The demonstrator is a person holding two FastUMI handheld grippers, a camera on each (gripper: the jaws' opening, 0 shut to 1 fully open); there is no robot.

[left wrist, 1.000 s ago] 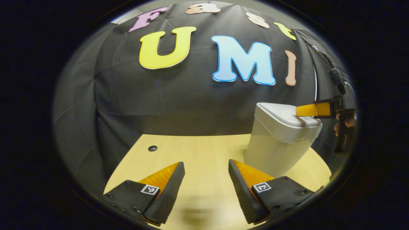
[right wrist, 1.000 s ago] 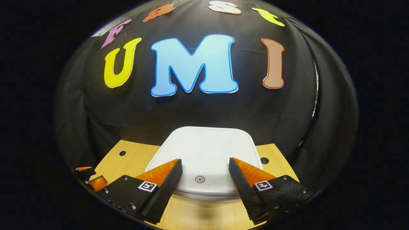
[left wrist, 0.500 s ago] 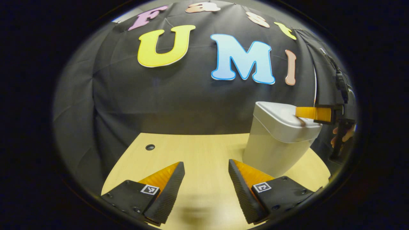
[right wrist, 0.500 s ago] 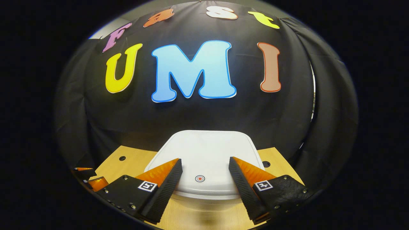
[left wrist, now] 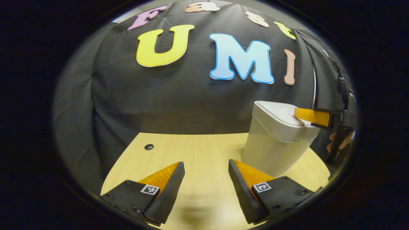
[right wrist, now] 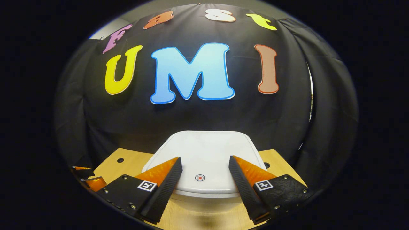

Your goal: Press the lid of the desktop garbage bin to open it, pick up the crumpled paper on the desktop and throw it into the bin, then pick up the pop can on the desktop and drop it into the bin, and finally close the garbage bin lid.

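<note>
Your right gripper (right wrist: pixel 204 174) is spread wide with nothing between its fingers, and it sits over the front edge of the bin lid (right wrist: pixel 204 150). The lid lies flat and shut just beyond and below the fingertips, and its small round red mark (right wrist: pixel 200 177) shows in the gap between them. From your left gripper view the right gripper (left wrist: pixel 311 116) reaches in from the far right, its fingertips touching the near edge of the lid (left wrist: pixel 281 119), with your hand (left wrist: pixel 335 142) behind it on the handle. The bin (left wrist: pixel 271 150) stands upright on the table (left wrist: pixel 191 150), ahead and to the right of your left gripper. Your left gripper (left wrist: pixel 206 182) is also released, fingers wide apart and holding nothing, hovering over bare wood with the bin just past its right fingertip. A small dark hole (left wrist: pixel 149 147) in the table lies ahead and to its left. In the right gripper view the table (right wrist: pixel 131 159) shows on both sides of the bin, with a hole (right wrist: pixel 120 160) ahead on the left, and your left gripper (right wrist: pixel 86 177) peeks in at the lower left edge. Whether the right fingers press hard on the lid you cannot tell from here.
</note>
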